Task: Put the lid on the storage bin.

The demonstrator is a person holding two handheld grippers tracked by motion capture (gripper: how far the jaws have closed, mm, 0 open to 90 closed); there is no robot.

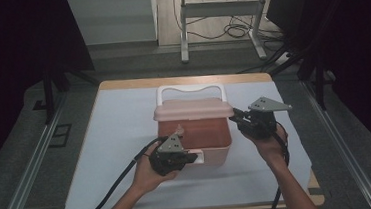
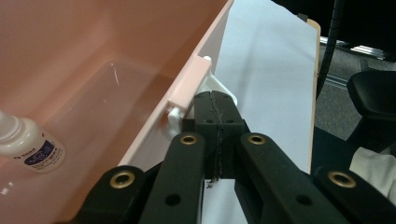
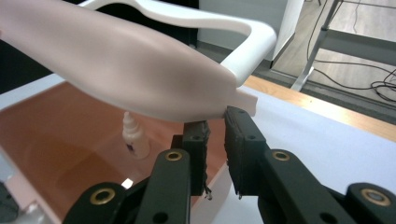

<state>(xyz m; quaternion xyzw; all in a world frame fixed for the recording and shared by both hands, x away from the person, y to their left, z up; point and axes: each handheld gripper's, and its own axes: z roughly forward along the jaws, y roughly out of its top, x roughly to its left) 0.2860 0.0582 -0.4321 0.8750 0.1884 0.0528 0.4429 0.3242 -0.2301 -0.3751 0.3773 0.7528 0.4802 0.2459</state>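
A pink cooler box (image 1: 212,150) stands mid-table with its pale lid (image 1: 194,109) raised at a tilt and its white handle (image 1: 189,88) behind. Inside lies a small white bottle (image 2: 30,144), also in the right gripper view (image 3: 134,137). My left gripper (image 1: 196,157) is at the box's near wall, shut, its tips (image 2: 215,95) against the white latch (image 2: 226,91) below the rim (image 2: 191,79). My right gripper (image 1: 235,115) is at the lid's right edge. Its jaws (image 3: 215,116) stand slightly apart under the lid's rim (image 3: 116,60), beside a small tab and the handle (image 3: 243,51).
A white cloth (image 1: 116,140) covers the wooden table (image 1: 181,79). Beyond the far edge stand a desk frame (image 1: 184,34) and loose cables (image 1: 238,30) on the floor. Metal rails (image 1: 28,167) run along both sides of the table.
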